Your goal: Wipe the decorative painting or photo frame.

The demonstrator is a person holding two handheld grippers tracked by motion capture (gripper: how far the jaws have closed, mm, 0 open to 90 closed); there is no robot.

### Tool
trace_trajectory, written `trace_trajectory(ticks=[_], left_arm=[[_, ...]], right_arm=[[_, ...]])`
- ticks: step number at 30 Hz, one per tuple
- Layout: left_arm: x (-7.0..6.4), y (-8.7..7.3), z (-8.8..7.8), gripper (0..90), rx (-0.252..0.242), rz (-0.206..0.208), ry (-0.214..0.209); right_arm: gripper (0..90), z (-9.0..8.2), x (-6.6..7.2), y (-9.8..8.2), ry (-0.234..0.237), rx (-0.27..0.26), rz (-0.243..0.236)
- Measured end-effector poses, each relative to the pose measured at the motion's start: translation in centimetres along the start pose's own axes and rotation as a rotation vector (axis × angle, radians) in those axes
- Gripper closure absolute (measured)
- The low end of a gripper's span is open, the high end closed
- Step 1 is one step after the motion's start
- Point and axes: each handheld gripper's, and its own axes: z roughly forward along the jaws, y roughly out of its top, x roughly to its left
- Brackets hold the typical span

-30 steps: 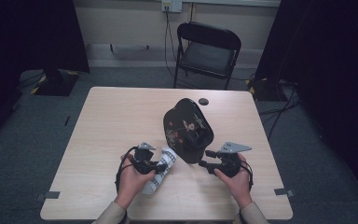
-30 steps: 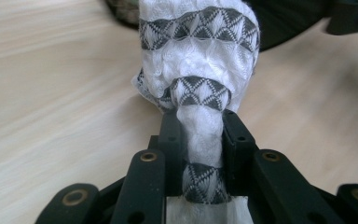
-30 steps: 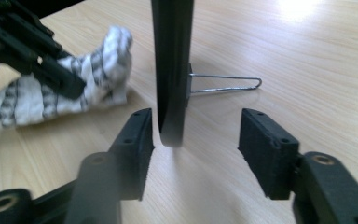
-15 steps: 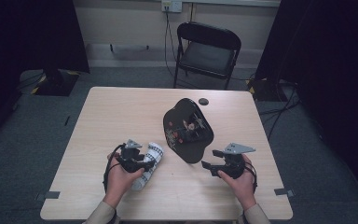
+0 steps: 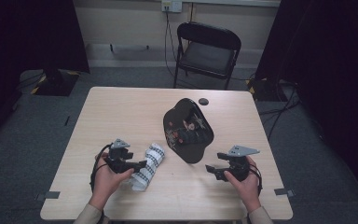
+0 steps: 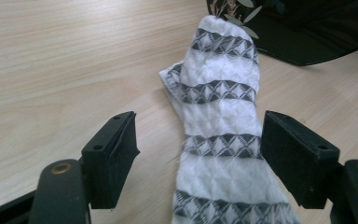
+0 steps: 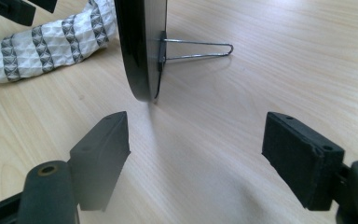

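Release step, by my reading: both grippers' jaws have just been opening. Left gripper spread, patterned cloth lying loose between its fingers, long axis running away from them toward the standing mirror. Right gripper spread, empty, mirror edge just beyond. Next: withdraw clear

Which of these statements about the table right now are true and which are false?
1. The left gripper has its jaws open around the striped cloth. True.
2. The black plate lies flat on the table. False: it stands tilted on a wire stand.
3. The right gripper clamps the plate. False: its jaws are open and bare.
4. A folding chair stands behind the table. True.
5. The cloth is plain red. False: white with dark patterned bands.
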Motion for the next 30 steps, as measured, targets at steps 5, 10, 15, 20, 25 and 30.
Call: trace_trajectory(ticks=[5, 10, 15, 20, 25, 30], left_arm=[[0.8, -0.2, -0.3, 26.7, -0.016, -0.017, 0.009], [1.4, -0.5, -0.4, 26.1, -0.015, -0.032, 0.0], [1.8, -0.4, -0.7, 24.2, -0.027, -0.033, 0.01], [2.1, -0.5, -1.1, 21.5, -0.027, -0.034, 0.006], [2.8, -0.6, -1.6, 18.3, -0.025, -0.047, -0.002], [3.3, -0.8, -1.8, 17.1, -0.03, -0.06, 0.012]], right_arm=[[21.8, -0.6, -0.4, -0.3, -0.01, 0.004, 0.01], [21.8, -1.1, -0.7, -0.6, -0.019, 0.002, 0.019], [21.8, -1.5, -1.0, -0.8, -0.026, -0.002, 0.027], [21.8, -1.8, -1.2, -0.9, -0.03, 0.002, 0.032], [21.8, -2.1, -1.4, -1.0, -0.036, 0.005, 0.032], [21.8, -2.5, -1.7, -1.2, -0.041, 0.002, 0.039]])
